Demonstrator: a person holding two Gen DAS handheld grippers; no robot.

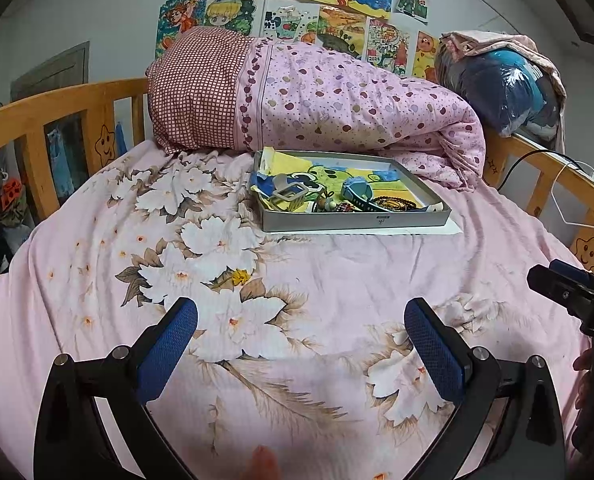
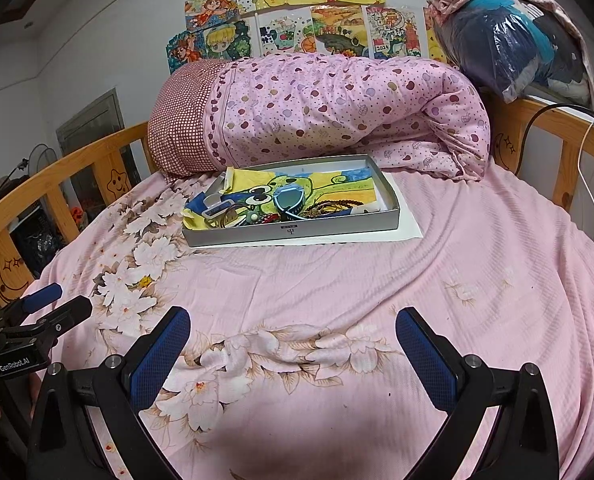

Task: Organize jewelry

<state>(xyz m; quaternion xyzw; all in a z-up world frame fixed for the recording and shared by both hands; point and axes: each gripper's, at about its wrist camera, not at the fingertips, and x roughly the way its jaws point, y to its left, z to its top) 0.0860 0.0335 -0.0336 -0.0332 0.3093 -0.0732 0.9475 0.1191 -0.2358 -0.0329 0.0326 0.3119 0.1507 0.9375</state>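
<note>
A shallow grey tray [image 1: 357, 222] sits on the pink floral bedsheet, also in the right wrist view [image 2: 293, 234]. It holds a blue watch [image 1: 357, 192], a grey buckle strap [image 1: 289, 192], dark bead bracelets [image 1: 397, 202] and small trinkets on a colourful drawing. In the right wrist view the blue watch [image 2: 291, 200] and beads [image 2: 333, 206] lie near the tray's front. My left gripper [image 1: 301, 328] is open and empty, well short of the tray. My right gripper [image 2: 293, 328] is open and empty, also short of it.
A rolled pink duvet [image 1: 337, 100] lies behind the tray. A wooden bed rail [image 1: 57, 108] surrounds the bed. A white sheet of paper [image 2: 405, 226] lies under the tray. A plastic-wrapped bundle [image 1: 505, 88] sits on the right rail, with cables [image 1: 569, 184] nearby.
</note>
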